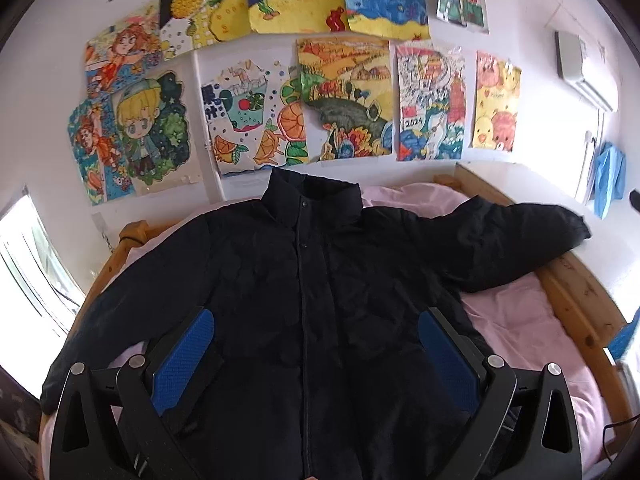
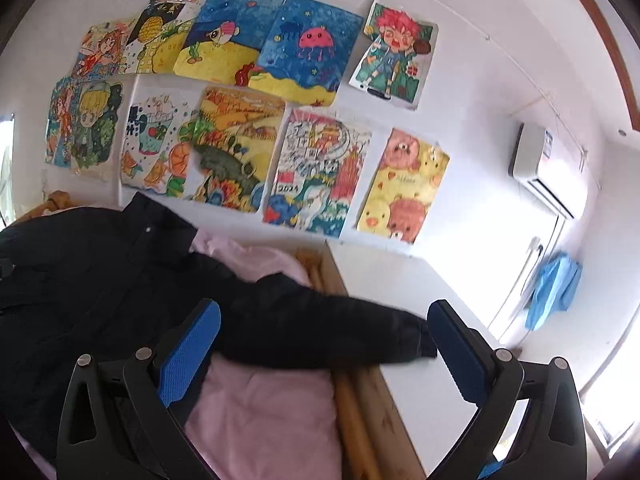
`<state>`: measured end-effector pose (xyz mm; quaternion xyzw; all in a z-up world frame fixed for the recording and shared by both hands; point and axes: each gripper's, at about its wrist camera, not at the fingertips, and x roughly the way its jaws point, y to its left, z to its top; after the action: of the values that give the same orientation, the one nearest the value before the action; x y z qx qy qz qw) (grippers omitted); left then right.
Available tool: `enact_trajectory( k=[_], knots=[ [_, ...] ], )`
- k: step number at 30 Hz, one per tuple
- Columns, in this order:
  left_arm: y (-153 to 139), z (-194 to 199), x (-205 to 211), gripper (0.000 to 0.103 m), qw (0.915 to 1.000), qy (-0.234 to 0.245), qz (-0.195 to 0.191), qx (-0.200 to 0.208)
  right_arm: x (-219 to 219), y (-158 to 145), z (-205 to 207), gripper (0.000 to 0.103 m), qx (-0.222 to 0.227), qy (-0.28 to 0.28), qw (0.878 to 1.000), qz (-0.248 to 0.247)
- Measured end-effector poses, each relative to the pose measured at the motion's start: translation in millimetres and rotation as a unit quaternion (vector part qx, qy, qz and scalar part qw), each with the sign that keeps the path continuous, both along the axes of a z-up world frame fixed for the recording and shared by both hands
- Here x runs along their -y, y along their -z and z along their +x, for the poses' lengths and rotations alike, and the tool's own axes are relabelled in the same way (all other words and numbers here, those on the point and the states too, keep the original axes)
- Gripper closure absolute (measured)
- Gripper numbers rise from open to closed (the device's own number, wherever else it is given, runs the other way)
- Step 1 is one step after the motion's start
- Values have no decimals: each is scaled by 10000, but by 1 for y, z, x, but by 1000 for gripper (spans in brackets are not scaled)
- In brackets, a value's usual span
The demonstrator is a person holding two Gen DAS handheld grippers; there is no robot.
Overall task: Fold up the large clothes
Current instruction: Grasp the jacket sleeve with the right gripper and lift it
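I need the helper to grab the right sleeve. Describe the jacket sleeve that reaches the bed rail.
On the pink bed lies a black jacket, collar toward the drawings. Its sleeve on the air-conditioner side stretches outward, cuff over the wooden rail. The other sleeve slants down beside the body.

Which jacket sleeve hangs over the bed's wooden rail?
The right-hand sleeve: its cuff crosses the rail. The other sleeve lies on the bed.

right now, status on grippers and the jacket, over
Left gripper open above the black jacket. Right gripper open over its sleeve, cuff past the bed rail. Nothing blocking.
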<state>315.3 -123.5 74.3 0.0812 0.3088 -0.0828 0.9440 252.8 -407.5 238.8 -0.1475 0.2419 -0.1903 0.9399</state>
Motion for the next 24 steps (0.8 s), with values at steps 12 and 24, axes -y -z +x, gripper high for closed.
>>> enact_trajectory(
  k=[12,24],
  knots=[
    [34,85,65,0,9986,225,296,-387,50,178,62,1,478,21,9732,2251],
    [76,117,122,0,9946,510,170,-893,152,294,84,18,1788,1761,8614,4416]
  ],
)
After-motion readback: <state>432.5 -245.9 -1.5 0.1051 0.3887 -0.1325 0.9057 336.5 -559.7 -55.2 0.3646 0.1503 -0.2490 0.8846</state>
